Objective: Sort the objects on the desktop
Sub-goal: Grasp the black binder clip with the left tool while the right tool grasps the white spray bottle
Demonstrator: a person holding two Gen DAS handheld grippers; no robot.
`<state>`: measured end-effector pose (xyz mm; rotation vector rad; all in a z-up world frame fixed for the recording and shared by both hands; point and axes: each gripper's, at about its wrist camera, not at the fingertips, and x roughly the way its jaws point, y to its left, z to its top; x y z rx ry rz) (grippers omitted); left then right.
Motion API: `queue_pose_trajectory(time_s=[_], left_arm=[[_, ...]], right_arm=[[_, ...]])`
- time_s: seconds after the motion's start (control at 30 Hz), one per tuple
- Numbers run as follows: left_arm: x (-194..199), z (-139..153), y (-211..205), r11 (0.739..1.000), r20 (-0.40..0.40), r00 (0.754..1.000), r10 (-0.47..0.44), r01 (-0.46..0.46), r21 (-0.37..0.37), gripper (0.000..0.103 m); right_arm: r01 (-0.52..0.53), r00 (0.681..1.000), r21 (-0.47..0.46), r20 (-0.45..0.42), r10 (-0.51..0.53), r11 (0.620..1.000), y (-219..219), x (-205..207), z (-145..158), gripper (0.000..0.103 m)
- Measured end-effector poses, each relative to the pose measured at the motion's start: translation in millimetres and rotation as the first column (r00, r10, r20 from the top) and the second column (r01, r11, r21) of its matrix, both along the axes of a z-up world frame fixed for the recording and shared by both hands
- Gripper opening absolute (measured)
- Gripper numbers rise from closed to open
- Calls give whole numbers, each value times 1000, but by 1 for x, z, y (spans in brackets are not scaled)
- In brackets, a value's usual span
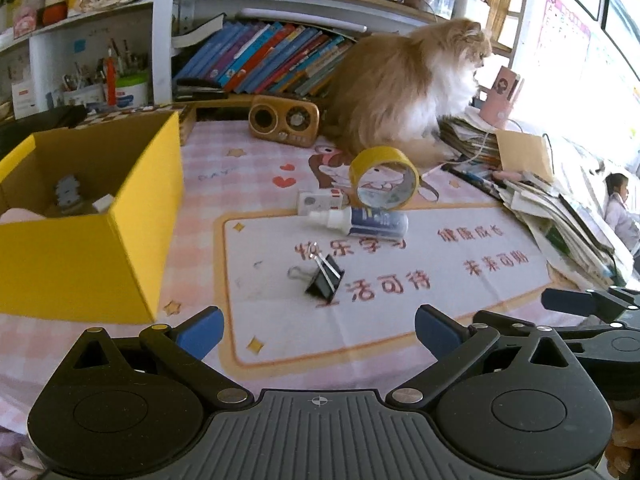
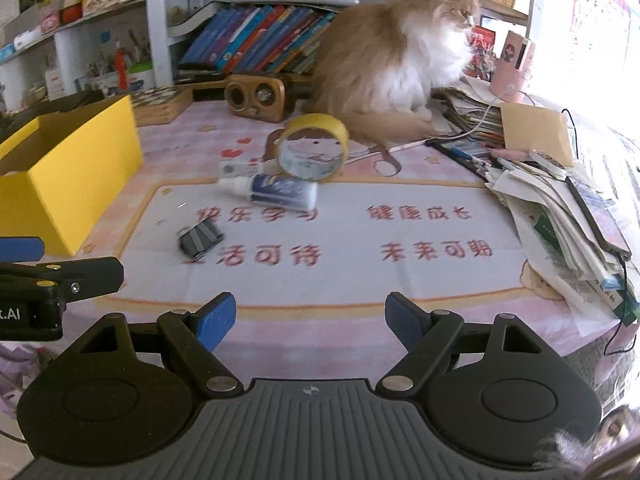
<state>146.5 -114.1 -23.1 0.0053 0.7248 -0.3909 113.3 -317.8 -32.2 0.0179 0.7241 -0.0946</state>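
Observation:
On the pink printed desk mat lie a black binder clip [image 1: 324,279] [image 2: 200,237], a white-and-blue glue bottle [image 1: 360,220] [image 2: 276,192] on its side, a small white box [image 1: 320,201] [image 2: 240,169] behind it, and a yellow tape roll [image 1: 384,177] [image 2: 314,146] standing on edge. A yellow cardboard box [image 1: 92,216] [image 2: 60,184] stands open at the left with a few small items inside. My left gripper [image 1: 319,332] is open and empty, just short of the binder clip. My right gripper [image 2: 311,320] is open and empty too, near the mat's front edge.
A fluffy orange-and-white cat [image 1: 404,80] [image 2: 392,64] sits at the back of the desk beside a brown retro speaker [image 1: 284,120] [image 2: 256,98]. Piled papers and books [image 1: 560,216] [image 2: 560,216] crowd the right side. Bookshelves [image 1: 260,56] rise behind. The other gripper shows at each view's edge.

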Motion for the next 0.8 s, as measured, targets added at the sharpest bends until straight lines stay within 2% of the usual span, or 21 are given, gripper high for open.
queue_pose_trajectory(time_s=[0.13, 0.27, 0.43, 0.5, 0.6, 0.7, 0.8], left_arm=[[13, -6, -13, 1000, -9, 1000, 0, 0, 13, 100], [25, -14, -24, 999, -28, 1000, 11, -10, 41, 93], [39, -23, -35, 997, -38, 999, 23, -21, 69, 75], [46, -27, -40, 997, -35, 999, 19, -16, 77, 61], [57, -34, -47, 996, -38, 999, 14, -10, 91, 49], [67, -41, -52, 995, -49, 999, 18, -13, 98, 40], [76, -46, -54, 995, -51, 998, 33, -28, 99, 38]], right_arm=[[5, 1000, 14, -2, -5, 1000, -19, 14, -1, 81], [-10, 1000, 28, -8, 10, 1000, -33, 27, -3, 80], [-36, 999, 45, -21, 37, 998, -44, 42, -7, 80], [-39, 999, 52, -28, 40, 998, -49, 49, -9, 80], [-45, 998, 59, -36, 48, 997, -54, 58, -12, 80], [-64, 997, 64, -43, 67, 996, -58, 67, -15, 80], [-87, 994, 67, -52, 91, 994, -59, 75, -17, 80]])
